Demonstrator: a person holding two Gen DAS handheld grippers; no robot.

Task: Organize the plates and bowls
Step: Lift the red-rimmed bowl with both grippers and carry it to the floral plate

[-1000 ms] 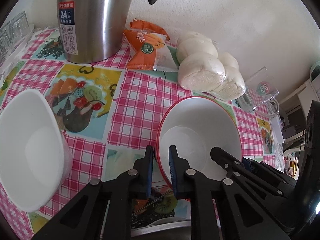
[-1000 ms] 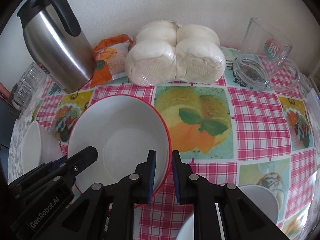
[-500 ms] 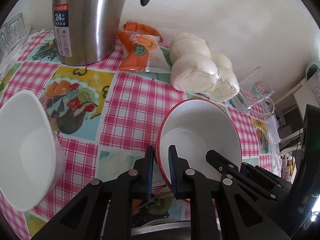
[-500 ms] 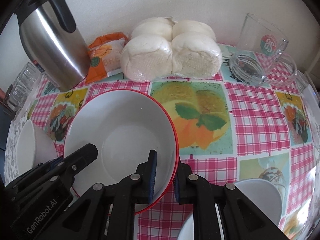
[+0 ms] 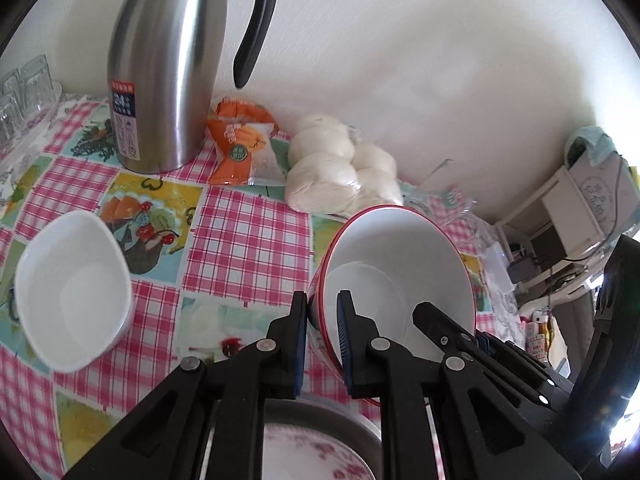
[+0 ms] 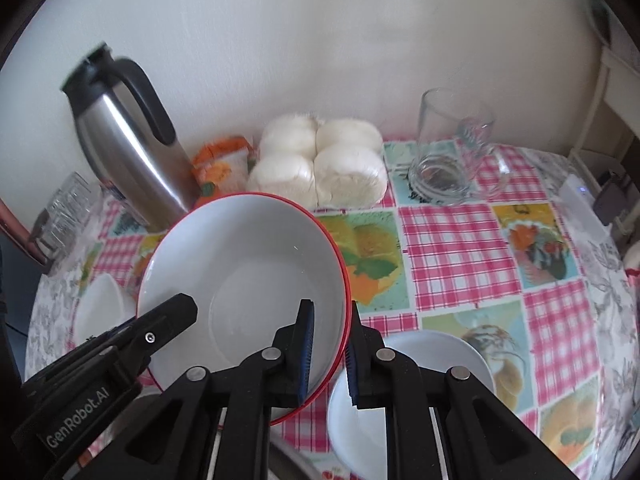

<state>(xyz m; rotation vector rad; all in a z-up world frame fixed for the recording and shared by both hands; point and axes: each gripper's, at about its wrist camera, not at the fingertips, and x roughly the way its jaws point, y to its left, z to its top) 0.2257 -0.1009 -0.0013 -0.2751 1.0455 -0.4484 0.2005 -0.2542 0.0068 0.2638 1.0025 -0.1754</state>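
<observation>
From my left camera, my left gripper (image 5: 322,308) pinches the rim of one red-rimmed bowl (image 5: 400,264); one white bowl (image 5: 74,296) sits far left.

From my right camera, my right gripper (image 6: 330,328) clamps the same bowl's opposite rim; one small white bowl (image 6: 420,364) lies under it, and one glass mug (image 6: 452,148) is ahead to the right.

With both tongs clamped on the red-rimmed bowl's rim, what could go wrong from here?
1. The red-rimmed bowl is held only by thin rim pinches from the left tongs and right tongs; if either hand leads, it may twist and slip.
2. Swinging it back risks hitting the steel jug or the bagged buns.
3. Lowering it blindly could knock the white dish below the right tongs.
</observation>
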